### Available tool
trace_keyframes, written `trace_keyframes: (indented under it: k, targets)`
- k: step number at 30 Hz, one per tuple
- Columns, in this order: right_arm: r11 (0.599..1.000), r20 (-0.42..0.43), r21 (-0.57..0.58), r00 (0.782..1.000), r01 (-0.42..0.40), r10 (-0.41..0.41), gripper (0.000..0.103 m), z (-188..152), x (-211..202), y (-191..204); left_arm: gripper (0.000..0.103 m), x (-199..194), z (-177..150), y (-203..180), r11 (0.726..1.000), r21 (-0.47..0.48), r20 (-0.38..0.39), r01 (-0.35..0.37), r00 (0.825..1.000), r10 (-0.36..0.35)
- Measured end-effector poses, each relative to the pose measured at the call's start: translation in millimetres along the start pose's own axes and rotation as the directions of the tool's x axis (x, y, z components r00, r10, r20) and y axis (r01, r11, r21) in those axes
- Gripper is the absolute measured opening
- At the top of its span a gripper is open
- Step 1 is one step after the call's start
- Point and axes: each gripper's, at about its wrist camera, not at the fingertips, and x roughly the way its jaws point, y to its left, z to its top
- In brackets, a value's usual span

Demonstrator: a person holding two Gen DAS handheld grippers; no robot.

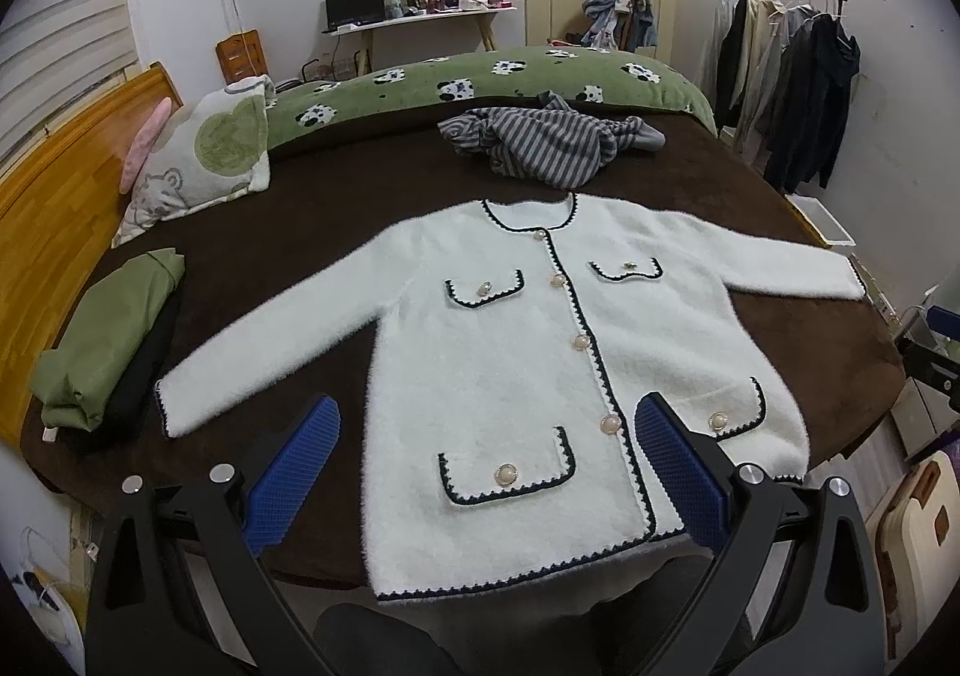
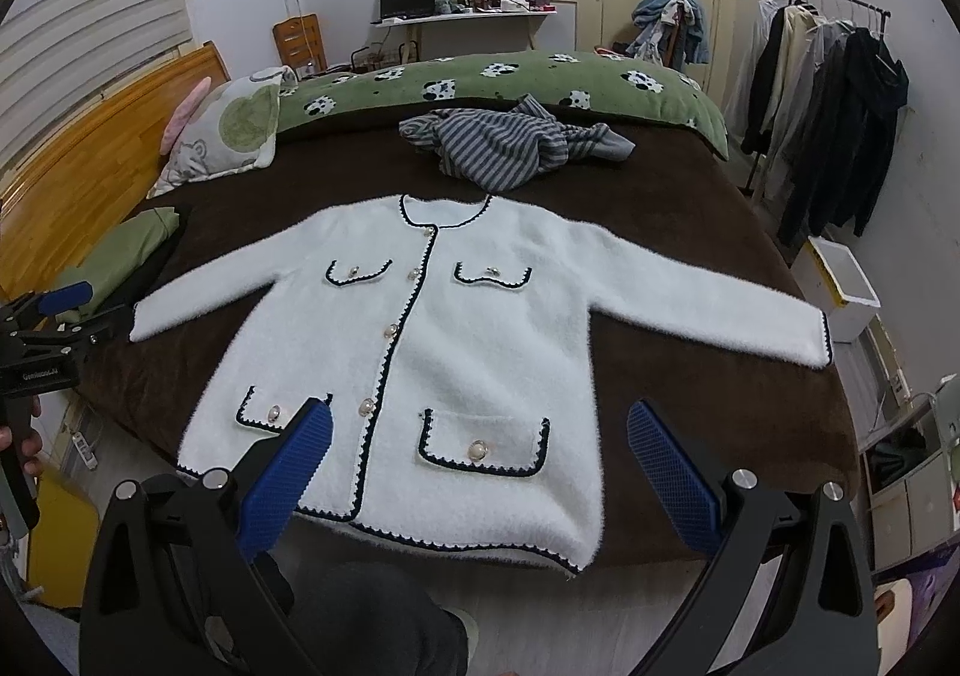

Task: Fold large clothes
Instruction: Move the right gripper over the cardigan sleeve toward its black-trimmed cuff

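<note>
Left wrist view shows our left gripper (image 1: 486,466) hovering over the cardigan (image 1: 528,364), jaws wide apart and holding nothing; the cardigan lies flat, buttoned, on the bed (image 1: 312,232), sleeves spread. We judge the first fold is a sleeve: pinch each cuff and bring it across the chest without dragging the body. Our right gripper (image 2: 477,463) likewise gapes empty. The hem overhangs the bed edge, its underside hidden.

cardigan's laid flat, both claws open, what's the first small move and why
Probably bring the left claw down onto the cardigan's left sleeve cuff: the sleeves lie spread out flat, nothing is folded yet, and both claws are open and holding nothing.
</note>
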Motion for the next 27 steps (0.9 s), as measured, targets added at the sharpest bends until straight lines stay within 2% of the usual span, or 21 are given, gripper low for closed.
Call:
trace_keyframes:
  k: [8,14,19,22,27]
  targets:
    - [0.999,0.016,0.031,0.999,0.03,-0.031,0.097,5.7,-4.4,-12.8,0.097,9.3,11.5,-12.9,0.999,0.026,0.004,0.03,1.0,-0.03]
    - [0.997,0.009,0.062,0.999,0.044,-0.045,0.097,10.3,3.1,-37.7,0.097,28.7,27.1,-35.5,0.996,0.068,0.001,0.065,0.998,-0.065]
    - [0.991,-0.005,0.093,0.996,0.092,-0.092,0.097,12.4,21.6,-66.1,0.097,61.0,44.7,-69.3,0.989,0.116,-0.004,0.092,0.996,-0.092]
    - [0.988,-0.007,0.119,0.995,0.096,-0.095,0.097,13.3,35.9,-86.5,0.097,84.6,55.4,-92.8,0.981,0.133,-0.007,0.14,0.99,-0.14]
    - [0.981,-0.029,0.134,0.99,0.142,-0.139,0.097,14.0,68.7,-119.2,0.097,146.4,73.7,-147.1,0.961,0.209,-0.048,0.181,0.983,-0.175]
